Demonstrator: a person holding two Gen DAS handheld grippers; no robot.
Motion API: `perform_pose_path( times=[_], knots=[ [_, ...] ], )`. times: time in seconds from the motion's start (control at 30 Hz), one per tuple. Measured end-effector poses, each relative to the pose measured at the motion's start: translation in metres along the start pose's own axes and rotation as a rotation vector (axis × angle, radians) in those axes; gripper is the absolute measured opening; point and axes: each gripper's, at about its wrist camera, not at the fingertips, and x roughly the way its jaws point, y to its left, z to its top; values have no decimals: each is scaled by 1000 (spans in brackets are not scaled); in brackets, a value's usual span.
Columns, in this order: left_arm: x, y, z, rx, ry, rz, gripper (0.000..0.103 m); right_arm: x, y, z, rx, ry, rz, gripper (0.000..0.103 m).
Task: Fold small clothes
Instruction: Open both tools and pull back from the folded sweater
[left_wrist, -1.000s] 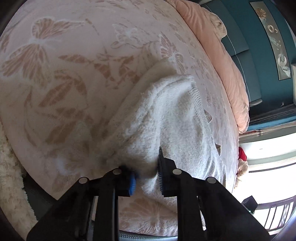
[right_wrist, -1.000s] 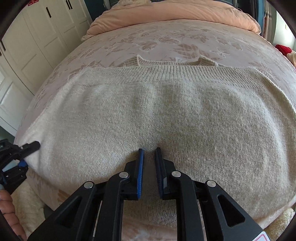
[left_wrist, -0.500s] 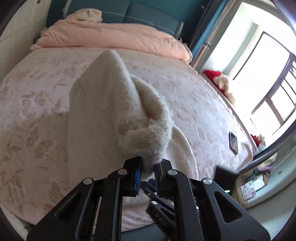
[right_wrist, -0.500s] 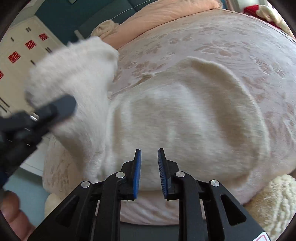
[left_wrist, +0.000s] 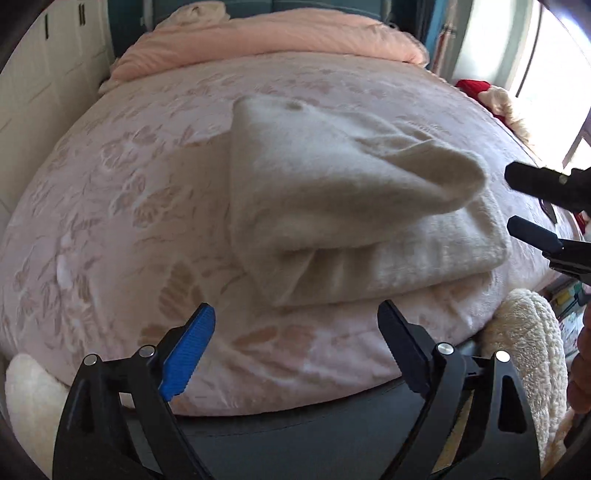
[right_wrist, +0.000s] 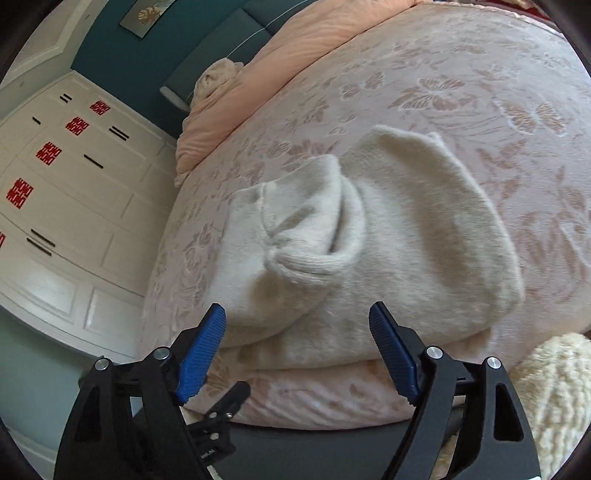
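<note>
2 views: both look across the bed from its near edge.
Bed: a pale pink bedspread (left_wrist: 110, 229) with a leaf and butterfly pattern covers it; a peach quilt (left_wrist: 266, 44) is bunched along the far side.
Room: white cupboards (right_wrist: 66, 206) with red stickers stand to 1 side, a teal wall (right_wrist: 122, 51) with a framed picture lies behind the bed, and a bright window (left_wrist: 546, 74) is on the other side.
Sweater: the cream sweater (left_wrist: 332, 206) lies on the bedspread near the front edge, partly folded, with 1 flap laid loosely over the body and bulging up.
Left gripper: the left gripper (left_wrist: 295, 328) hovers off the bed's edge, fingers spread wide, holding nothing.
Right gripper: the right gripper (right_wrist: 297, 328) sits just in front of the sweater, also spread wide and empty; from the left camera its dark fingers (left_wrist: 532, 230) are near the sweater's right end, apart from it.
Hard to make out: a red item (left_wrist: 474, 86) by the window is blurred; a fluffy cream item (right_wrist: 554, 387) below the bed edge is cut off.
</note>
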Motion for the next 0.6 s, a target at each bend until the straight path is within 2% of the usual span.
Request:
perform_pose_path(
  times=[0.07, 0.17, 0.23, 0.27, 0.3, 0.33, 0.37, 0.4, 0.43, 0.5, 0.57, 0.6],
  knots=[
    [7, 8, 4, -59, -4, -22, 89, 21, 10, 8, -18, 19, -46, 80],
    [17, 8, 11, -50, -29, -2, 89, 46, 14, 19, -10, 42, -118, 79],
    [20, 6, 14, -26, -49, -20, 82, 58, 19, 27, -32, 71, -120, 48],
    [22, 5, 17, -23, -40, -49, 57, 58, 24, 31, -56, 79, -128, 17],
    [26, 6, 19, -31, -4, -57, 45, 49, 32, 38, -73, 57, -94, 17],
    [27, 10, 21, -60, 17, -46, 27, 31, 42, 42, -83, 5, -12, 16],
    [25, 16, 21, -93, 21, -73, 19, 9, 52, 48, -93, -43, 73, 15],
    [20, 20, 22, -117, 19, -103, 16, -11, 59, 52, -106, -79, 127, 14],
    [14, 23, 23, -131, 9, -137, 14, -29, 64, 53, -131, -117, 148, 14],
    [4, 18, 25, -123, -4, -171, 10, -51, 58, 50, -171, -177, 95, 14],
    [4, 6, 29, -91, 3, -172, 9, -46, 22, 42, -158, -174, -59, 14],
    [8, 1, 29, -79, 11, -162, 9, -31, -8, 35, -133, -125, -165, 14]
  ],
)
